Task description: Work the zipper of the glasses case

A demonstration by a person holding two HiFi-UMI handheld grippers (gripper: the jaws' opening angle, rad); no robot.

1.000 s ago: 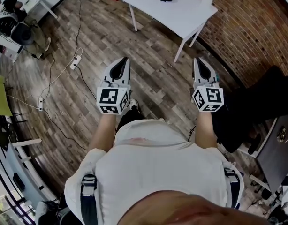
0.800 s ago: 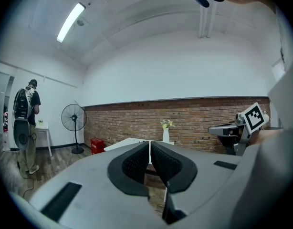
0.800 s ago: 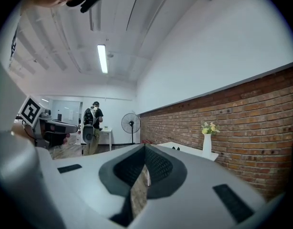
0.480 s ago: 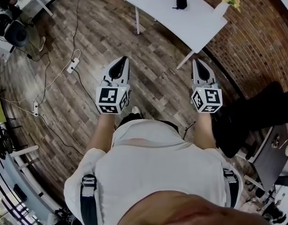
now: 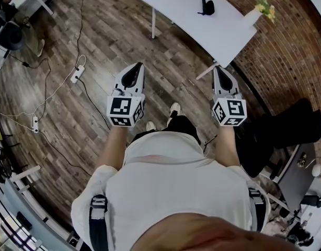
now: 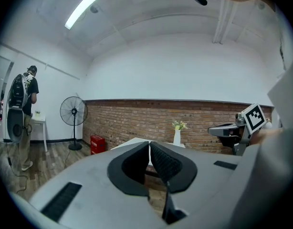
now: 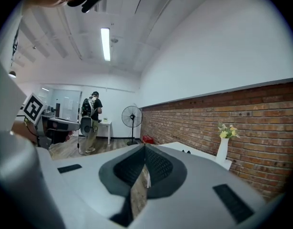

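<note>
The case point(image 5: 207, 7), small and black, lies on the white bench point(image 5: 186, 20) well ahead of both jaws, touched by neither, and nearer the right gripper's line than the left's. The left gripper point(image 5: 133, 72) has its jaws clenched pad to pad with nothing between them, and the right gripper point(image 5: 220, 73) is clenched and empty too, the two side by side, pointing forward over the wood floor point(image 5: 98, 51). Ahead of the right jaws a white vase point(image 5: 253, 19) with flowers stands at the bench's corner by the brick wall point(image 5: 286, 46), and a power strip point(image 5: 75, 76) lies on the floor left of the left jaws.
</note>
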